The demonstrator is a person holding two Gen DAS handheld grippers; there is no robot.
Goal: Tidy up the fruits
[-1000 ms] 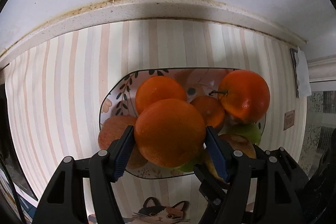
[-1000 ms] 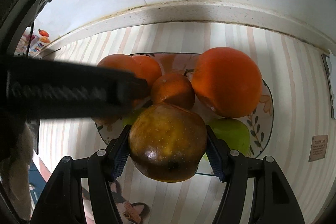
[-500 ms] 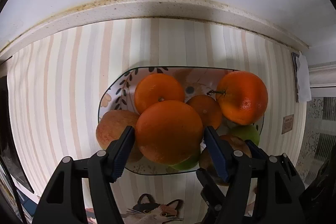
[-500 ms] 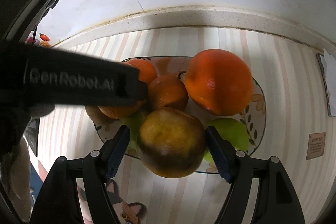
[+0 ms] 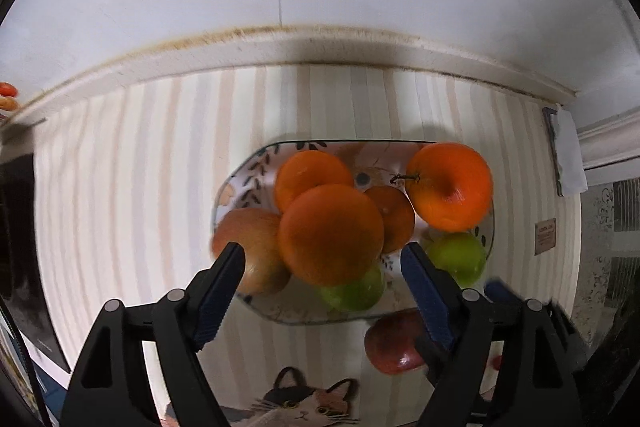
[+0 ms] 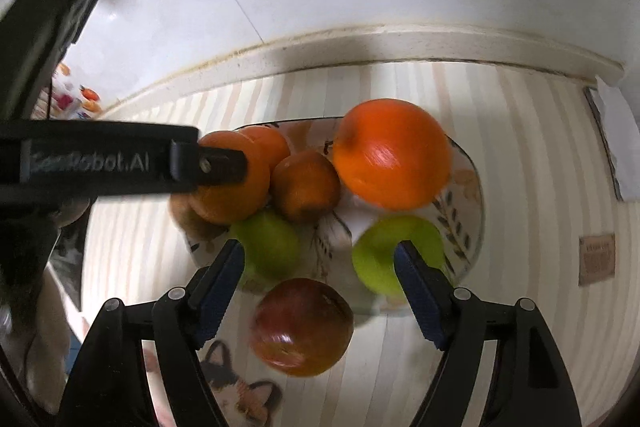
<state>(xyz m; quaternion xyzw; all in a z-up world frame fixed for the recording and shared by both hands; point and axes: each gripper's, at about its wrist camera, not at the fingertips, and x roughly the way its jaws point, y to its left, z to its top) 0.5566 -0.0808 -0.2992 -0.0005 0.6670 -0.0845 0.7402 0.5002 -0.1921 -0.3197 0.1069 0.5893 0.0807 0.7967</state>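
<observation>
Orange fruit now sits free atop the pile on the floral plate point(image 5: 256, 167): the big orange point(image 5: 331, 234) lies clear of the left gripper point(image 5: 322, 261), whose fingers are opening around nothing. The right gripper point(image 6: 319, 259) is opening too, and the dark red apple point(image 6: 302, 326) it held a second ago rests unpinched at the plate's near rim, on the striped desk mat point(image 6: 532, 155). Both fruits look delivered, though the apple may roll off.
</observation>
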